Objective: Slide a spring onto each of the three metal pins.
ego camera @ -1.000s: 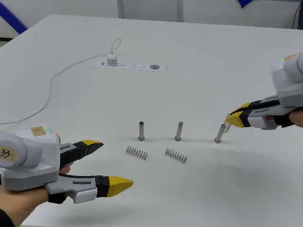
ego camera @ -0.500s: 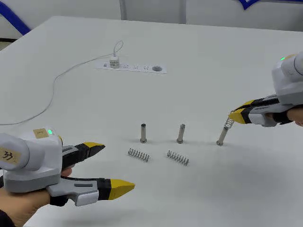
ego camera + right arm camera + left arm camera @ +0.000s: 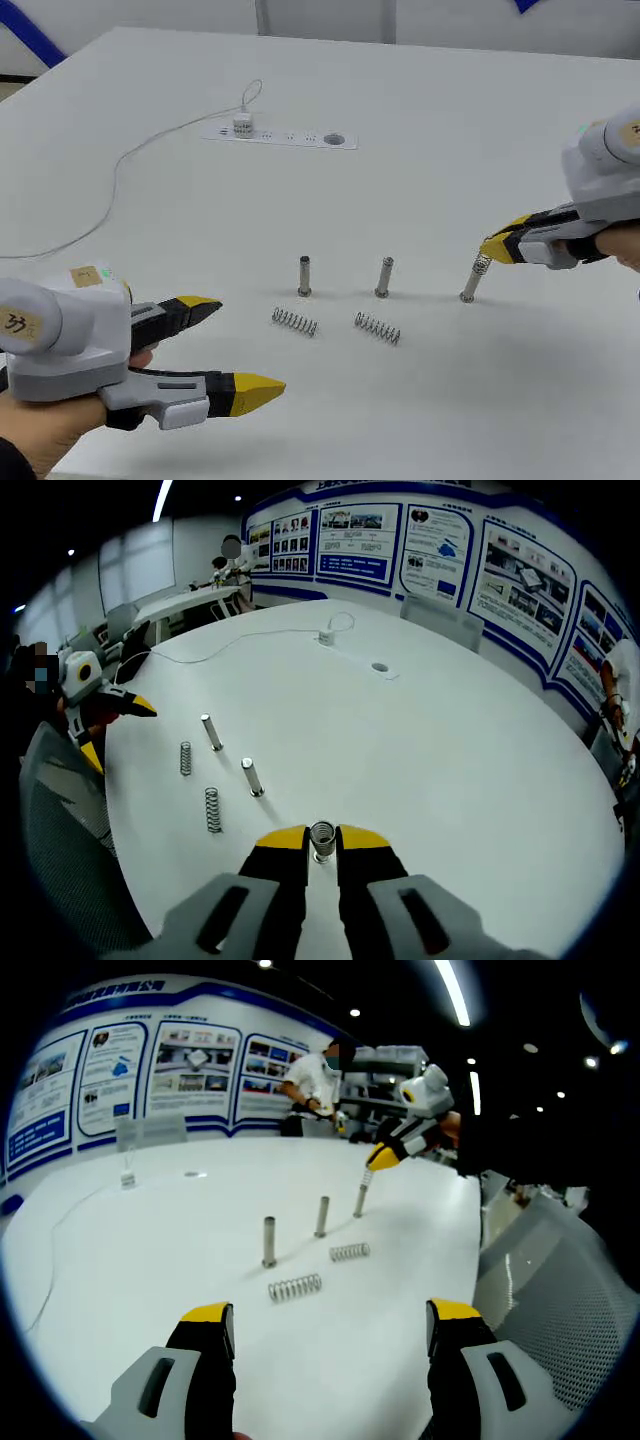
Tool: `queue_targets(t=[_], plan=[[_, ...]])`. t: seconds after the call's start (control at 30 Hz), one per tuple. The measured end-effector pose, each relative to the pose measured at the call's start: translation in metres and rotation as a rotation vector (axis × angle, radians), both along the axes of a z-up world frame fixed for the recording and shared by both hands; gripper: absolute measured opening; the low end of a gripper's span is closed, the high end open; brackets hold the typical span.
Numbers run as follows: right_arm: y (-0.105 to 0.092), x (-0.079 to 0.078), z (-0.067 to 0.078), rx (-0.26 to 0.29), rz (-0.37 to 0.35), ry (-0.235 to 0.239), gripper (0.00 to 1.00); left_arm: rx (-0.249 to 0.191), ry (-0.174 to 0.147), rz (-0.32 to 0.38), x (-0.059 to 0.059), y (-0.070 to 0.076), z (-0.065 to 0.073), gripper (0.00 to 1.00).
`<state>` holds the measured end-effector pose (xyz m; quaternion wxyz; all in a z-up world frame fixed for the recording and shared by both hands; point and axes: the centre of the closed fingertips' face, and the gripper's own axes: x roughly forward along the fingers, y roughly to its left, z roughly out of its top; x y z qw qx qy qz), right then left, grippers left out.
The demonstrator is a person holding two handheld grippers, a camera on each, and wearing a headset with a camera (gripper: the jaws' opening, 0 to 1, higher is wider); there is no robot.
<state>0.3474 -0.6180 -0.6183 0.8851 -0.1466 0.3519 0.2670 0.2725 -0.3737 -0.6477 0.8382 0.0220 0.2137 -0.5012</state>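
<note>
A small coiled steel spring (image 3: 481, 264) is clamped in the jaws of the right gripper (image 3: 492, 249), over the top of the tilted rightmost metal pin (image 3: 467, 289). The two upright metal pins (image 3: 305, 276) stand bare (two loose springs (image 3: 294, 321) lie just beside them on the white surface (image 3: 450, 150)). The left gripper (image 3: 250, 343) is held with jaws apart.

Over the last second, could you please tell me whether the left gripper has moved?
No. The left gripper holds its place against the loose spring nearest it; the slight shift is the camera's.

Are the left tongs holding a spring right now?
No, the left tongs stand open with nothing between them.
</note>
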Motion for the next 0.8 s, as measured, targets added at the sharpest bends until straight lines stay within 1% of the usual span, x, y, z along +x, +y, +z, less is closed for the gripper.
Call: queue_targets(t=[0.47,0.8], plan=[[0.000,0.002,-0.023,0.000,-0.024,0.040,0.12,0.001,0.003,0.001,-0.001,0.000,-0.001,0.80],[-0.001,0.003,-0.037,0.006,-0.041,0.066,0.12,0.000,0.003,0.005,-0.001,0.000,0.000,0.80]])
